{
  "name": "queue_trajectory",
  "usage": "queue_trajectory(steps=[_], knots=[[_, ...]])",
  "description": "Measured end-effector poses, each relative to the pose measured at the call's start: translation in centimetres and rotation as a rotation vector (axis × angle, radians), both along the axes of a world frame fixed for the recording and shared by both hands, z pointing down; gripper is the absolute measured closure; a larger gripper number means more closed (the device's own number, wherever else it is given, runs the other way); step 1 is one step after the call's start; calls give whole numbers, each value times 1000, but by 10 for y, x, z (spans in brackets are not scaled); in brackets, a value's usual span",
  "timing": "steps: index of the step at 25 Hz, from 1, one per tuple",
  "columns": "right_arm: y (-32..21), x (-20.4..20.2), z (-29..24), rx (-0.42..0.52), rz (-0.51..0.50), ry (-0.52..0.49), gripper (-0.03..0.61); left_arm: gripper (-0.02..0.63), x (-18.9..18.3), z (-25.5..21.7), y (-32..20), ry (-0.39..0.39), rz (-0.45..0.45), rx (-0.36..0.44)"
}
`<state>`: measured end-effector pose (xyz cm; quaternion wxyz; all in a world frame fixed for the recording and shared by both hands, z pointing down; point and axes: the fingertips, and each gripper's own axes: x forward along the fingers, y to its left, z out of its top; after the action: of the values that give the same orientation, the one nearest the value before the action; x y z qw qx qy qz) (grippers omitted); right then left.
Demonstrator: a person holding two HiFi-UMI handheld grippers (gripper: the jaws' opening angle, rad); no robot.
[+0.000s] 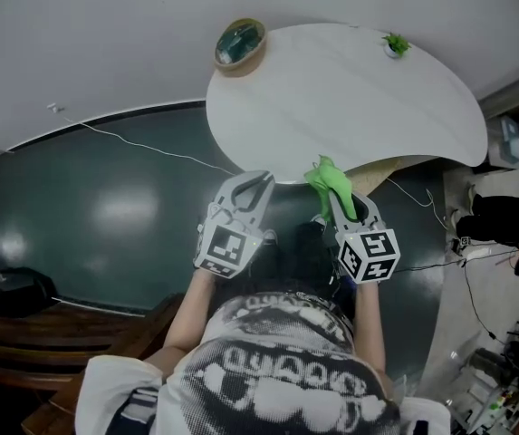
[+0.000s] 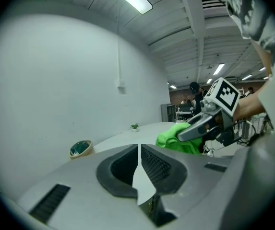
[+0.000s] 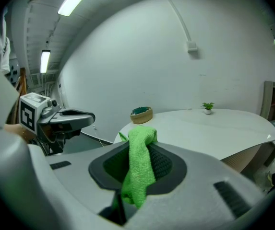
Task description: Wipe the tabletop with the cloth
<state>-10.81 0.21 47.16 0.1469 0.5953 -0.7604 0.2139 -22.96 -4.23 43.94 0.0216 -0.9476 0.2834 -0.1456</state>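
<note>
A bright green cloth [image 1: 329, 182] is pinched in my right gripper [image 1: 333, 191], which is shut on it just short of the near edge of the white oval tabletop [image 1: 350, 98]. In the right gripper view the cloth [image 3: 138, 166] hangs out between the jaws, with the tabletop [image 3: 214, 133] ahead. My left gripper [image 1: 257, 182] is shut with nothing in it, its tips at the table's near edge. In the left gripper view the jaws meet at a thin seam, and the cloth [image 2: 175, 139] and right gripper [image 2: 202, 126] show to the right.
A round wicker bowl [image 1: 239, 44] with dark contents sits on the table's far left rim. A small green potted plant [image 1: 395, 43] stands at the far right. A white cable [image 1: 150, 148] runs over the dark floor. Clutter and furniture [image 1: 513, 234] stand right of the table.
</note>
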Motion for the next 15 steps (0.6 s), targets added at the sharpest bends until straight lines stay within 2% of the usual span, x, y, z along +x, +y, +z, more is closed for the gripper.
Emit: queue_trajectory(steps=[8, 15], knots=[[-30, -6, 2, 2, -72, -9, 514, 594, 1, 6, -11, -7, -35, -15], [-78, 11, 7, 4, -137, -33, 514, 594, 17, 8, -49, -22, -103, -21]])
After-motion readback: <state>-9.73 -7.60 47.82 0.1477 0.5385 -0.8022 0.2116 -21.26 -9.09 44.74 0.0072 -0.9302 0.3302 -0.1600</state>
